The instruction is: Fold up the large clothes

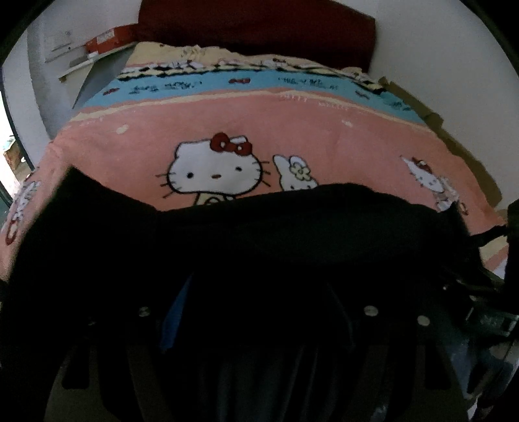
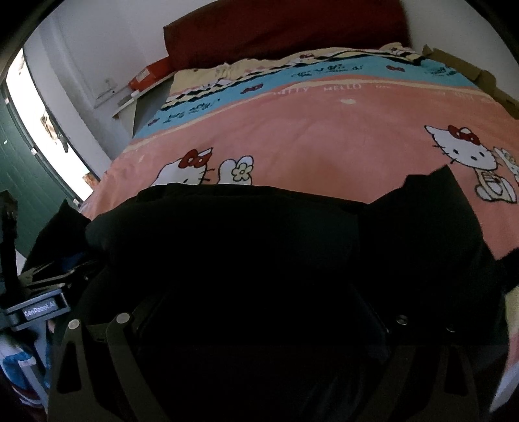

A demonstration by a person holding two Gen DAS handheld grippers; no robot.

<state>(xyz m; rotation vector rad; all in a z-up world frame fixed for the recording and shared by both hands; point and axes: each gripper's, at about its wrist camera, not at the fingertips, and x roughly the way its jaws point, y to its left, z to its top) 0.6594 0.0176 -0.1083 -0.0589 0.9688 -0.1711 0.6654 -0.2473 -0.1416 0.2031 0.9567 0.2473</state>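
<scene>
A: We see a black garment [image 1: 292,233] filling the lower half of the left wrist view, spread over the near part of a bed under a pink cartoon-cat blanket [image 1: 292,130].

B: In the right wrist view the same black garment [image 2: 243,243] covers the lower centre, and one corner of it rises at the right of the frame over the blanket [image 2: 324,130].

A: The left claw [image 1: 256,292] sits at the bottom centre of its view. Its fingers stand wide apart, yet dark cloth covers the tips, so we read it as spread wide and cannot say whether the cloth is pinched.

B: The right claw [image 2: 259,311] is at the bottom centre of its own frame, black on black. We cannot tell whether it is open or closed, nor whether it grips the fabric.

A: At the top of both views we see a dark red headboard [image 1: 259,29] against a white wall.

B: And an orange-red box [image 2: 150,76] lies on a shelf at the upper left.
</scene>
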